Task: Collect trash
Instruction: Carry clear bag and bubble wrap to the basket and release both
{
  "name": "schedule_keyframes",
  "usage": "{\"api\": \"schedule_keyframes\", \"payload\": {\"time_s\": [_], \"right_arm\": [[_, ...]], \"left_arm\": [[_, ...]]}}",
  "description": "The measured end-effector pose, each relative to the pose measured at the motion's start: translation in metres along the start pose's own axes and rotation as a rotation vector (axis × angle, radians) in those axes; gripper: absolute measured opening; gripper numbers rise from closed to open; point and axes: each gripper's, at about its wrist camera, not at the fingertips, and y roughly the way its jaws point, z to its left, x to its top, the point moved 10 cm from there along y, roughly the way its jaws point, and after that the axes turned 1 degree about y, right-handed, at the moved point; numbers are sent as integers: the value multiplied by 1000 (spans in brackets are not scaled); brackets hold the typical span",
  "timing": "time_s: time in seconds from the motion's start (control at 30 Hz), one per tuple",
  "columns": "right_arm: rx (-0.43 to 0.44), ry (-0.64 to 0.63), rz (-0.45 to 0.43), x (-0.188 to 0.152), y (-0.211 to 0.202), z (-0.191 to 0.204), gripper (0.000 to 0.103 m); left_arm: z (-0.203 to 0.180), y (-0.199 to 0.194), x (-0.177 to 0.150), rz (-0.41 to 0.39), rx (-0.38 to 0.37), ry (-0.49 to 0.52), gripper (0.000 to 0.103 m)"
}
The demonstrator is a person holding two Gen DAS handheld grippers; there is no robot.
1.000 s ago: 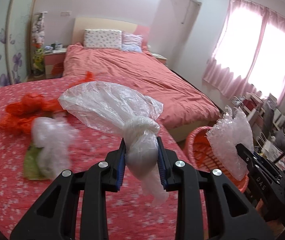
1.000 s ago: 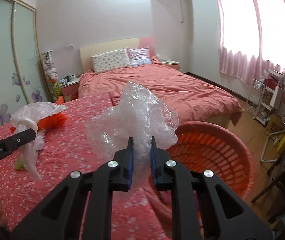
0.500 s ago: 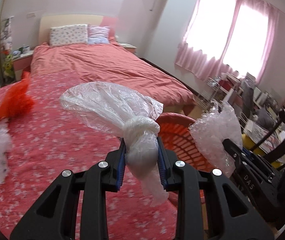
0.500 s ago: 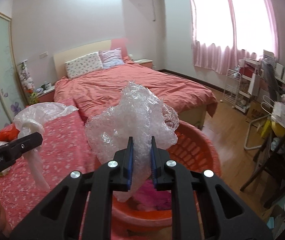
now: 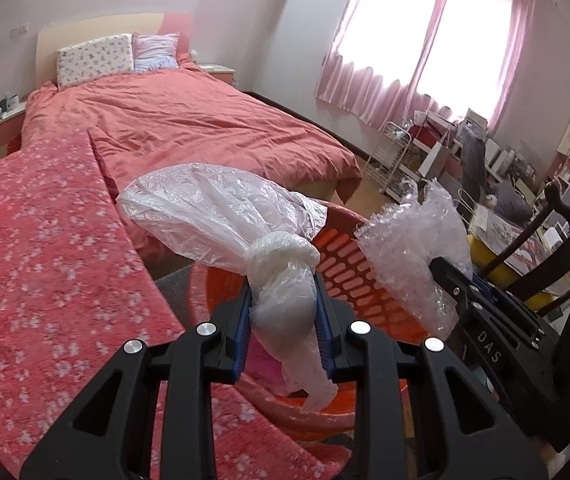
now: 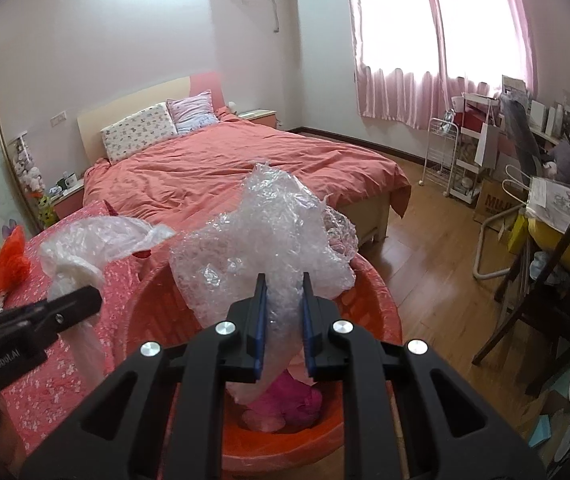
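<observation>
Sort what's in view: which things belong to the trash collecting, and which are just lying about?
Part of the job:
- knotted plastic bag, held by left gripper
- bubble wrap, held by right gripper
- orange basket
- orange bag on the flowered blanket

Just lying about:
- pillows
- white trolley
- wooden chair

walls: pale pink | bed (image 6: pixel 245 168): coral duvet, 2 pillows | curtains (image 6: pixel 437 40): pink, backlit | floor (image 6: pixel 437 248): wood
</observation>
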Motion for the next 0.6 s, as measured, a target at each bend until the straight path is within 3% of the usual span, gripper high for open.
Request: {"api": "schedule_keyframes", "payload": {"time_s": [0.4, 0.47, 0.6], "right_arm": [[8, 30, 22, 0, 17, -5, 21], [9, 35, 28, 0, 20, -6, 25], [4, 33, 28, 0, 19, -6, 37]], "left_arm": [[-3, 22, -10, 60, 5, 3, 30], [-1, 23, -12, 65, 10, -6, 34], [5, 19, -11, 51, 26, -23, 57]]}}
